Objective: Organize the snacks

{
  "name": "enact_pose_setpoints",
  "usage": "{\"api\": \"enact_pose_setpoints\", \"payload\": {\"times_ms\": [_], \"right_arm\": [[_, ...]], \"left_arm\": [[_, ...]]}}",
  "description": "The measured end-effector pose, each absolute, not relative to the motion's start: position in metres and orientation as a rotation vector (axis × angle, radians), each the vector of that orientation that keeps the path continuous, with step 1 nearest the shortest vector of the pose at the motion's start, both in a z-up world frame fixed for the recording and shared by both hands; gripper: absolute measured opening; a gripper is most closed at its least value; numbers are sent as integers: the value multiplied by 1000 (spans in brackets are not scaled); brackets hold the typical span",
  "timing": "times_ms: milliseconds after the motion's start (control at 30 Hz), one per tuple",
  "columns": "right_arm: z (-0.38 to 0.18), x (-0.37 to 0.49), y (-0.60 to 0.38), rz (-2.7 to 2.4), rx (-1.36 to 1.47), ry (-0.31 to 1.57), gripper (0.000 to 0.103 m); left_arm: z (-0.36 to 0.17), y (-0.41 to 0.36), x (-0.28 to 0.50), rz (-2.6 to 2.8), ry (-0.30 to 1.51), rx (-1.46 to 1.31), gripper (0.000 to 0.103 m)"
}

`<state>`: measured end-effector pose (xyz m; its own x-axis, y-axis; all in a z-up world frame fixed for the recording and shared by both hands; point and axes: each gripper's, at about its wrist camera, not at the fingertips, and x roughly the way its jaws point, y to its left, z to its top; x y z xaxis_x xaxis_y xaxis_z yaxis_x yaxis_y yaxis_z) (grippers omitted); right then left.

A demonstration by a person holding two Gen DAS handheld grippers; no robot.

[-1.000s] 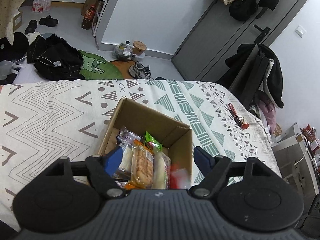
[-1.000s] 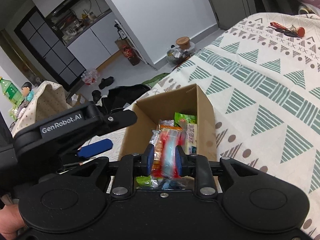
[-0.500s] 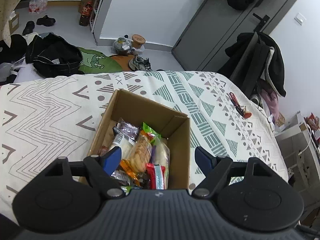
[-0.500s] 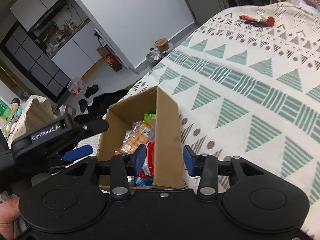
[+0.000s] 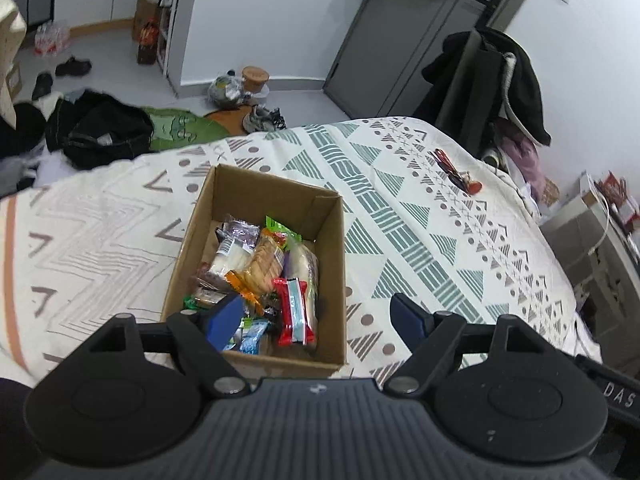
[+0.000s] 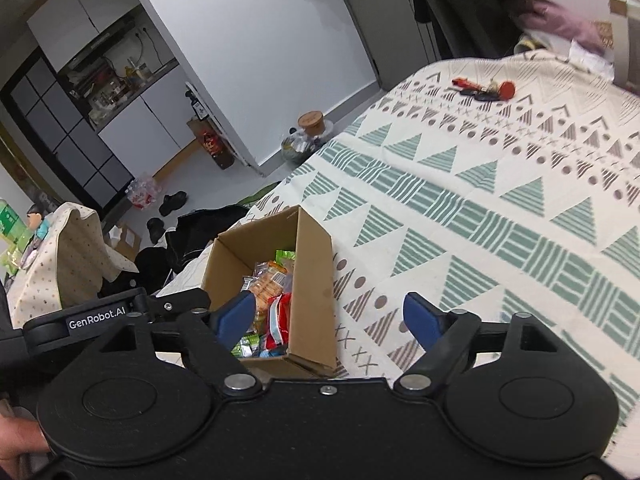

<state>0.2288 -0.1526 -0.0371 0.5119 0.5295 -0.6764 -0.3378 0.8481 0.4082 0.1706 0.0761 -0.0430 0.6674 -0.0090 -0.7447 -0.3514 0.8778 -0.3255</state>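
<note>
- My left tongs (image 5: 318,316) hang wide apart and empty at the bottom of the left wrist view, one blue tip over the near corner of the cardboard box (image 5: 332,272), the other out over the bedspread (image 5: 440,240); I judge them parked above the load, not reaching for anything.
- My right tongs (image 6: 330,316) are likewise spread and hold nothing, straddling the box's right wall low in the right wrist view, a stance that reads to me as clearing the box.
- The snacks (image 5: 260,268) sit packed inside the box, centre of the left wrist view: wrapped packets stacked on edge or leaning against one another, which I take as a way to fit more in.
- A red packet (image 5: 294,312) lies against the right wall, nearest the camera, on top of the pile.
- The box rests flaps-open on the patterned bedspread, so both tools can come in from above.
- No loose snack shows on the bedspread in either view; I judge the sorting close to finished.
- A bunch of keys (image 6: 484,90) with a red tag lies well apart, upper right of the right wrist view, no part of the job.
</note>
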Motion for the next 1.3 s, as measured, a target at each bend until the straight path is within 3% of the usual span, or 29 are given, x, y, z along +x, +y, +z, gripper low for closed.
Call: {"api": "enact_pose_setpoints", "payload": {"times_ms": [133,500,1300], "right_arm": [[-27,214,-162,508,220,865,88],[-9,175,-181,478,213,825,103],[26,104,-197,501,196,752,103]], "left_arm": [[-31,67,157,196,822,-436,85],[-10,44,118,188,837,-334,87],[33,27,45,142,728,-248,103]]}}
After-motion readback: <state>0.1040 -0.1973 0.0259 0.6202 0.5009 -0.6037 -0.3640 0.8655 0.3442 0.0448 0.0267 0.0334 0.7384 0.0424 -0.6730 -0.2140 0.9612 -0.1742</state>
